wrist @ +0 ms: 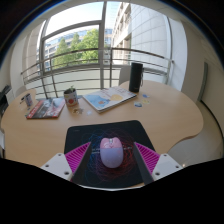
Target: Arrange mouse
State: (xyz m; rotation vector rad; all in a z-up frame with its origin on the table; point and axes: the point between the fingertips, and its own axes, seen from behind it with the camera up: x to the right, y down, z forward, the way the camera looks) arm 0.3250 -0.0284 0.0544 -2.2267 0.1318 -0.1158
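Observation:
A pale pink-white mouse (111, 152) rests on a black mouse mat (108, 130) on the wooden table (170, 125). My gripper (113, 150) is open, with one finger on each side of the mouse. The left pad (80, 156) and the right pad (146, 157) both stand a little apart from the mouse's sides. The mouse sits at the near end of the mat, between the fingertips.
Beyond the mat stand a small can (71, 99), a colourful book (45, 108) to its left, a magazine (108, 98) and a tall black box (136, 77). Large windows and a railing lie behind the table.

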